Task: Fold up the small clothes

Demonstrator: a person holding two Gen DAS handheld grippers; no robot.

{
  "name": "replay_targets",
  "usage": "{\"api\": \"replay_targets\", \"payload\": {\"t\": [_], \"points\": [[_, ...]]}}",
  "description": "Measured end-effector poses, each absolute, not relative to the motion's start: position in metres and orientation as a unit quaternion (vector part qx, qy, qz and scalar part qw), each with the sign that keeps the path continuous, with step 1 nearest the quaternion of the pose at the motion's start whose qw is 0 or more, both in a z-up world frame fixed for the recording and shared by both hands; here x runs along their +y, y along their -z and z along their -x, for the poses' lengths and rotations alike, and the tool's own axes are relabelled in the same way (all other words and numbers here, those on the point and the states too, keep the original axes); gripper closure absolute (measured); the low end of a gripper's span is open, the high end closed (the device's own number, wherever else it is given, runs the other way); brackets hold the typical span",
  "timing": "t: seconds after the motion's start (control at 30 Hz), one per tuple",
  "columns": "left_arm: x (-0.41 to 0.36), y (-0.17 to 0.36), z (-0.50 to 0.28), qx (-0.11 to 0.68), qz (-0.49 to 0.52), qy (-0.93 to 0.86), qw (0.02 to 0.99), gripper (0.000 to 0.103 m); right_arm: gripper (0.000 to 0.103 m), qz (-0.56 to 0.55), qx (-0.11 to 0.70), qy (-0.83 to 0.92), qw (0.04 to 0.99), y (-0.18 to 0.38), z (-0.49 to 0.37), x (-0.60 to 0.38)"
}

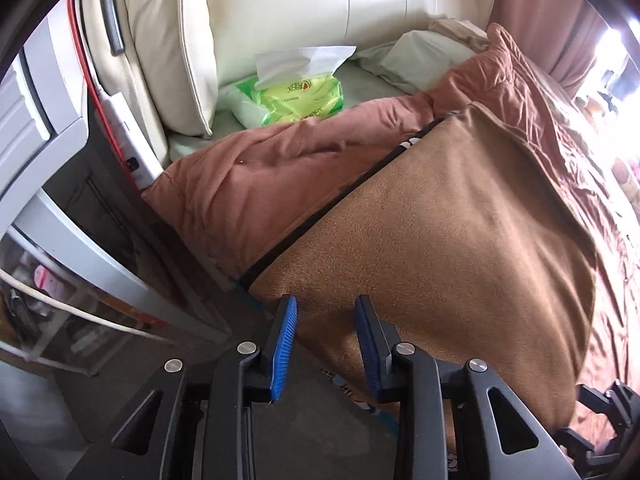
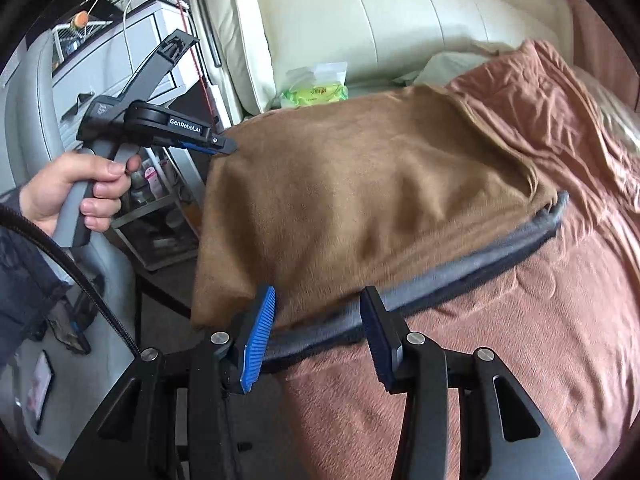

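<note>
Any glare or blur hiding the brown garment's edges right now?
Left wrist view: window glare blows out the upper right corner, clear of the brown garment, which is sharp. Right wrist view: no glare; the garment's grey band is slightly smeared, and fisheye bends the edges.

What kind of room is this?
Probably a bedroom. There's a padded cream headboard, a bed with a wrinkled pinkish-brown cover with a brown garment spread on it, and a pack of tissues by the headboard.
</note>
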State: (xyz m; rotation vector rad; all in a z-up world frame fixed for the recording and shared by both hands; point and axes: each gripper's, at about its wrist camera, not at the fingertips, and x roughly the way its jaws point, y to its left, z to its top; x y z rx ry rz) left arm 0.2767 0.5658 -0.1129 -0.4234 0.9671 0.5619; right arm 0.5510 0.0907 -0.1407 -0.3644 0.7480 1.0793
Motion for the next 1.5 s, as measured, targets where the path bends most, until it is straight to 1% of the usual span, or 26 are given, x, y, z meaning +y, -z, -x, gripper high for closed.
{"api": "replay_targets", "payload": {"t": [0.2,0.43,0.53,0.57,0.6,0.63,0.67,0.7,0.73,0.8,0.83,0.87,1.13,1.2,1.5], "points": [[0.554,0.102,-0.271,0.439,0.206,-0.25,0.838,0.069,0.061,0.159,0.327,-0.465,0.807,0.112,-0.543,0.062],[0.509,0.067,-0.266,0.405,0.199,-0.187,0.873,0.069,0.061,0.14,0.326,-0.419,0.836,0.077,-0.524,0.027],[0.483,0.048,-0.261,0.398,0.178,-0.184,0.881,0.068,0.061,0.131,0.325,-0.406,0.844,0.06,-0.514,0.006],[0.474,0.042,-0.259,0.393,0.175,-0.18,0.884,0.065,0.061,0.128,0.323,-0.4,0.848,0.054,-0.51,-0.002],[0.466,0.036,-0.255,0.388,0.177,-0.175,0.888,0.058,0.049,0.125,0.321,-0.394,0.852,0.048,-0.505,-0.01],[0.458,0.03,-0.252,0.382,0.178,-0.17,0.891,0.053,0.038,0.12,0.317,-0.387,0.857,0.042,-0.5,-0.021],[0.45,0.024,-0.249,0.375,0.177,-0.167,0.895,0.043,0.02,0.114,0.312,-0.382,0.862,0.036,-0.495,-0.03],[0.441,0.018,-0.246,0.369,0.172,-0.166,0.898,0.034,0.017,0.11,0.306,-0.379,0.866,0.032,-0.489,-0.038],[0.431,0.013,-0.243,0.365,0.163,-0.166,0.902,0.03,0.017,0.106,0.298,-0.375,0.871,0.028,-0.483,-0.046],[0.41,0.004,-0.235,0.352,0.144,-0.164,0.91,0.008,0.016,0.105,0.3,-0.366,0.874,0.023,-0.473,-0.059],[0.4,0.0,-0.231,0.345,0.137,-0.163,0.914,0.002,0.016,0.107,0.304,-0.363,0.874,0.021,-0.47,-0.065],[0.391,-0.003,-0.226,0.337,0.131,-0.162,0.918,0.0,0.016,0.11,0.302,-0.361,0.875,0.019,-0.464,-0.071],[0.339,-0.017,-0.197,0.32,0.135,-0.154,0.925,0.0,0.015,0.092,0.277,-0.356,0.888,0.001,-0.42,-0.13],[0.325,-0.02,-0.188,0.312,0.132,-0.154,0.928,0.0,0.0,0.097,0.275,-0.342,0.893,0.0,-0.41,-0.141],[0.272,-0.033,-0.149,0.272,0.128,-0.137,0.944,0.0,0.0,0.075,0.264,-0.313,0.909,0.002,-0.359,-0.191]]}}
